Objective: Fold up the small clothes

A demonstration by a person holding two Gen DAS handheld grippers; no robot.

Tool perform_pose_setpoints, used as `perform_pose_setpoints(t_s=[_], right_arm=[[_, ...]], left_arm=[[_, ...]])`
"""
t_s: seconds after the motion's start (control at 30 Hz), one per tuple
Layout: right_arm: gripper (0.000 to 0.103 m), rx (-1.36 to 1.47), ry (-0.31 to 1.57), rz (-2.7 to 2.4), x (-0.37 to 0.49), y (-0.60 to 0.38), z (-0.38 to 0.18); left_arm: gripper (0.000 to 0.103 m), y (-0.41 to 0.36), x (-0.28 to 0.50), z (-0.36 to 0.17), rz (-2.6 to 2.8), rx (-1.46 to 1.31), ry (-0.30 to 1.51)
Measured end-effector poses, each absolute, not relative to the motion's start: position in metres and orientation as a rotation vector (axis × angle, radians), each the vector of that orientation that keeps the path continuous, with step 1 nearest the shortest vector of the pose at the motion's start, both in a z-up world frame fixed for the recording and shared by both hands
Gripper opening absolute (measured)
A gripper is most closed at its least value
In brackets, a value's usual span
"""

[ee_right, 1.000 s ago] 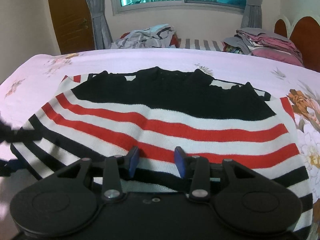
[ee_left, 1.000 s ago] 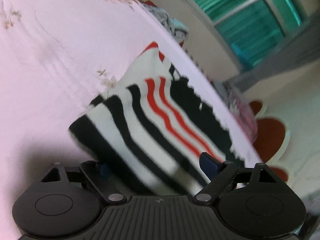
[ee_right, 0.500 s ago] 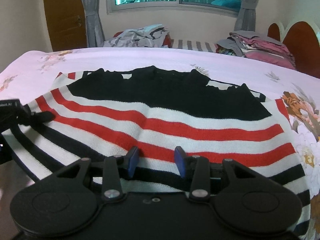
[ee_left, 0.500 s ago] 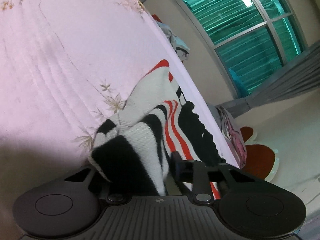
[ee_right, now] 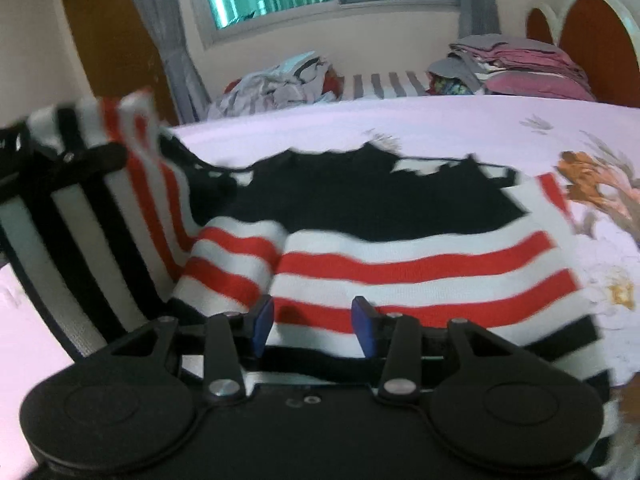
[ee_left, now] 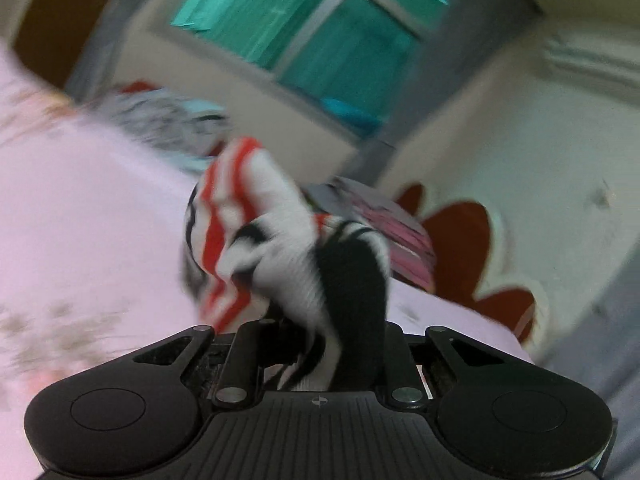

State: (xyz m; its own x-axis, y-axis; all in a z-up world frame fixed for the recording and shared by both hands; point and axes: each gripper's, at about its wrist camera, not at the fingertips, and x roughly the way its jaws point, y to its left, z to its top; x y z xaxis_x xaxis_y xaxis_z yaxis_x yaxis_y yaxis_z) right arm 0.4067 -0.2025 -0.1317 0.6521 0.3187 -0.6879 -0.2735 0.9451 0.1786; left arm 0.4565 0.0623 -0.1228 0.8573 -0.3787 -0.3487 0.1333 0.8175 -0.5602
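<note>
Striped garment point(ee_right: 400, 264), left edge lifted, bunched

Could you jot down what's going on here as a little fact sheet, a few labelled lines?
Garment: black, white and red striped knitted top, spread on the bed
Surface: pink floral bedsheet
Left gripper: jaws have just closed on the top's left edge, which stands raised off the sheet
Right gripper: blue-tipped fingers apart over the near hem, gripping nothing
Background: heap of loose clothes, stack of folded clothes
</note>
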Motion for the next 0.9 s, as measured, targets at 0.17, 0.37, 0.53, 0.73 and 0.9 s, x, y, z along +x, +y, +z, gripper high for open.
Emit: perform_pose_setpoints(t_s=[0.17, 0.37, 0.53, 0.73, 0.9], right_arm=[[0.042, 0.124, 0.788, 0.271, 0.4, -0.272, -0.121], [0.043, 0.221, 0.818, 0.185, 0.391, -0.345, -0.122], [0.044, 0.29, 0.793, 0.175, 0.387, -0.375, -0.11], [0.05, 0.411, 0.84, 0.325, 0.404, -0.359, -0.105], [0.054, 0.461, 0.955, 0.342, 0.423, -0.338, -0.13]], left_arm=[[0.018, -0.023, 0.47, -0.118, -0.437, -0.396, 0.509], [0.036, -0.111, 0.464, -0.154, -0.513, -0.07, 0.649], [0.074, -0.111, 0.441, -0.135, -0.569, -0.072, 0.636], [0.074, -0.055, 0.404, -0.108, -0.489, -0.171, 0.583], [0.074, -0.002, 0.402, -0.117, -0.322, -0.209, 0.591]])
